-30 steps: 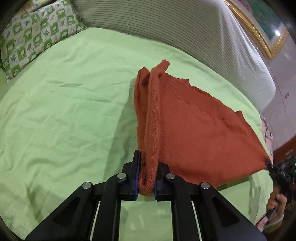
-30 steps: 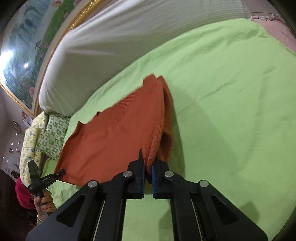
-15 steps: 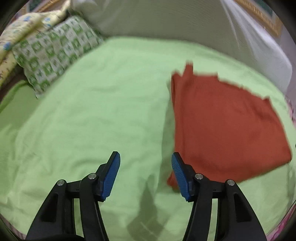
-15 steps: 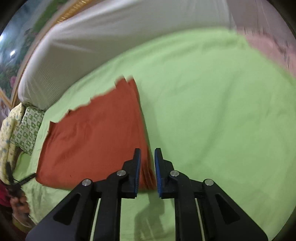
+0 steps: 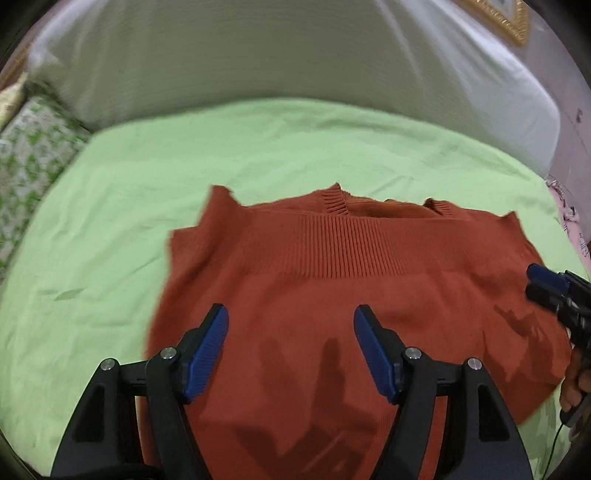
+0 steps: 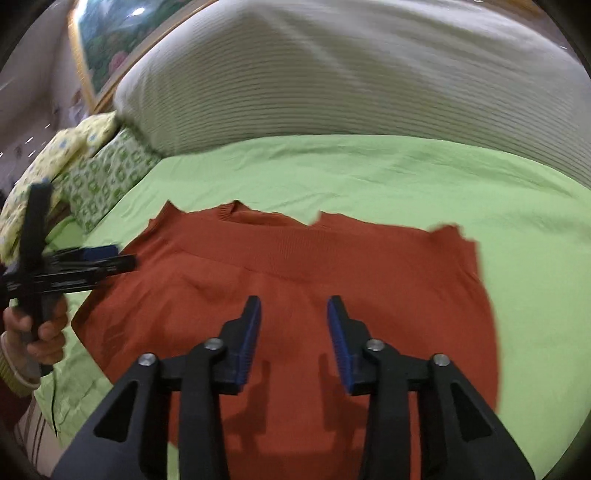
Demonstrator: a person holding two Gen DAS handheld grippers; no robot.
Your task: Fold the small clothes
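Note:
A rust-orange knit sweater (image 5: pixel 332 280) lies folded flat on the green bedsheet (image 5: pixel 110 206), its ribbed band across the top layer and the neckline at the far edge. It also shows in the right wrist view (image 6: pixel 332 273). My left gripper (image 5: pixel 291 325) is open and empty, hovering over the sweater's near part. My right gripper (image 6: pixel 294 314) is open and empty, also above the sweater. The right gripper shows at the right edge of the left wrist view (image 5: pixel 554 291); the left gripper shows at the left of the right wrist view (image 6: pixel 92 260).
A big striped white bolster (image 5: pixel 258 55) runs along the far side of the bed (image 6: pixel 369 74). A green patterned pillow (image 6: pixel 107 177) and a yellow one (image 6: pixel 55 151) lie at the left. A gold-framed picture (image 6: pixel 107 33) hangs behind.
Both grippers let go of the sweater's folded edges and opened. The sweater now lies flat, and both grippers have swung round to hover over it.

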